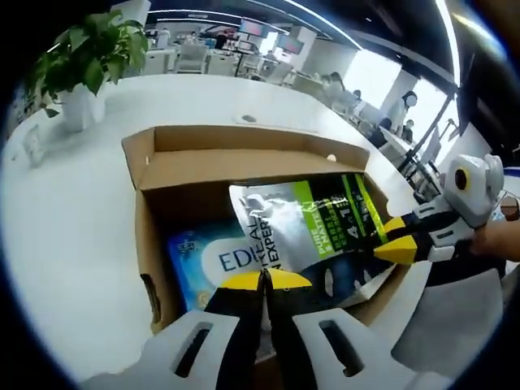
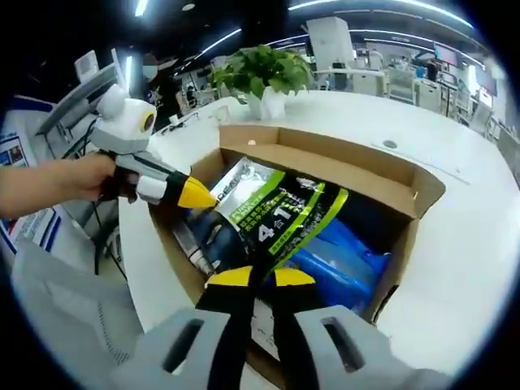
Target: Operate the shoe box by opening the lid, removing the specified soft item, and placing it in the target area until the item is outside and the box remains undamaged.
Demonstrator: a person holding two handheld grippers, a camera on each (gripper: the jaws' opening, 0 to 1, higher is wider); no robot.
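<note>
white tabletop [image 1: 73, 236] carries an open cardboard shoe box [image 1: 154, 268] in an office, a potted plant [image 1: 85, 61] at eleven o'clock of the left gripper view. a soft grey and green pouch [image 1: 301, 223] sits tilted, half out of the box, above a blue pack [image 1: 199, 260]. the left gripper [image 1: 265, 280] pinches the pouch's near edge at six o'clock, jaws pressed together. the right gripper [image 1: 398, 240] clamps its other edge at three o'clock; in the right gripper view its yellow tips [image 2: 260, 279] close on the pouch [image 2: 276, 215].
</note>
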